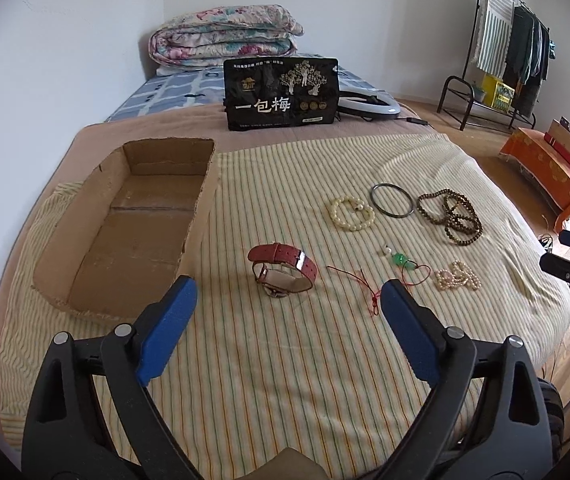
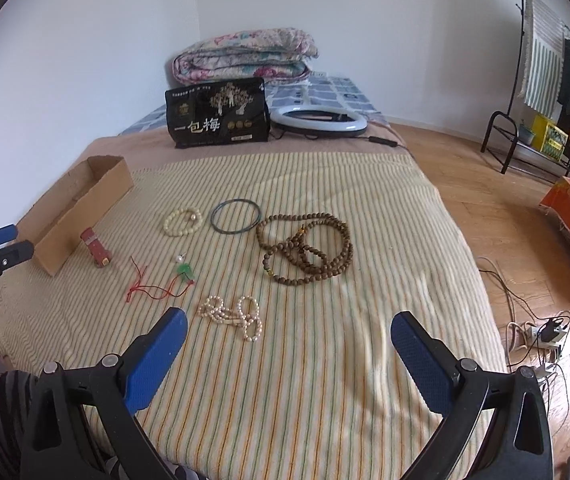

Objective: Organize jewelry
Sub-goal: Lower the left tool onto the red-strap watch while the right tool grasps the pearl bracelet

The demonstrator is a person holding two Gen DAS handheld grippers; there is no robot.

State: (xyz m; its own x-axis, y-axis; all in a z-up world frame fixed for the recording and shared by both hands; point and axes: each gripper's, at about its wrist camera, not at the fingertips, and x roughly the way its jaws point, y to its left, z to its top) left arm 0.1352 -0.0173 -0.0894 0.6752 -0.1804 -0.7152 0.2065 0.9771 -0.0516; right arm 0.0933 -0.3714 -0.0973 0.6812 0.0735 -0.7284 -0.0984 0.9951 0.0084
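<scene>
Both claws, left (image 1: 289,298) and right (image 2: 289,328), gape empty; I should straddle the watch (image 1: 283,272) squarely before clenching, then box (image 1: 133,232) it.

A bed (image 2: 365,360) under a striped cloth carried everything — an open cardboard tray (image 1: 85,216) lay at its left side, a red-strapped watch (image 1: 283,270) just beside it. Further right lay a cream bead bracelet (image 1: 352,213), a dark bangle (image 1: 392,199), brown prayer beads (image 2: 305,248), a red cord pendant (image 2: 157,280) and a pearl strand (image 2: 233,316) — with a black packet (image 2: 217,118) and ring light (image 2: 317,120) beyond.
</scene>
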